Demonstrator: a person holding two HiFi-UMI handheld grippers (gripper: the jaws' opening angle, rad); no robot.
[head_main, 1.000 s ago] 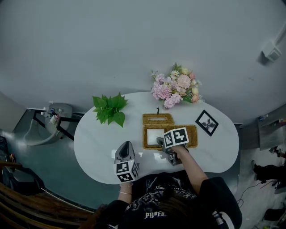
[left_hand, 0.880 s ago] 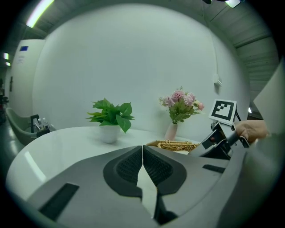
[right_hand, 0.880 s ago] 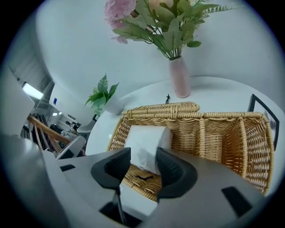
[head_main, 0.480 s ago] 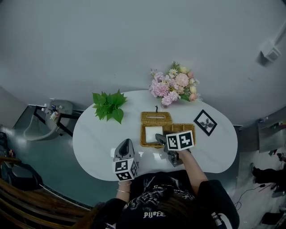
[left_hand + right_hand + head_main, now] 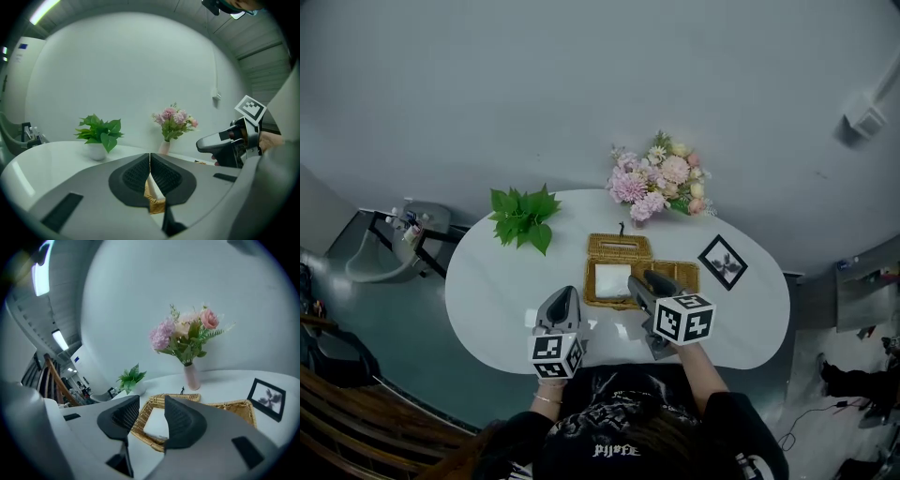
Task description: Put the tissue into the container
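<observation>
A white tissue (image 5: 611, 279) lies flat in the left compartment of a wicker container (image 5: 596, 303) on the white table (image 5: 497, 300). My right gripper (image 5: 643, 280) hovers over the container's front, beside the tissue. It is open, its jaws have just been closing, and nothing sits between them. In the right gripper view, the tissue (image 5: 157, 425) shows beyond the right gripper (image 5: 151, 401), inside the wicker container (image 5: 140, 425). My left gripper (image 5: 562, 302) hangs left of the container, shut and empty. In the left gripper view, the left gripper (image 5: 150, 158) has its jaws together.
A wicker lid (image 5: 619, 247) with a slot lies behind the container. A vase of pink flowers (image 5: 654, 178), a green potted plant (image 5: 523, 216) and a black picture frame (image 5: 722, 262) stand along the far side. A stand (image 5: 394, 248) is on the floor at left.
My right gripper has lifted up and drawn back from the container toward the person, with the tissue left lying in it. The left gripper has risen a little.
</observation>
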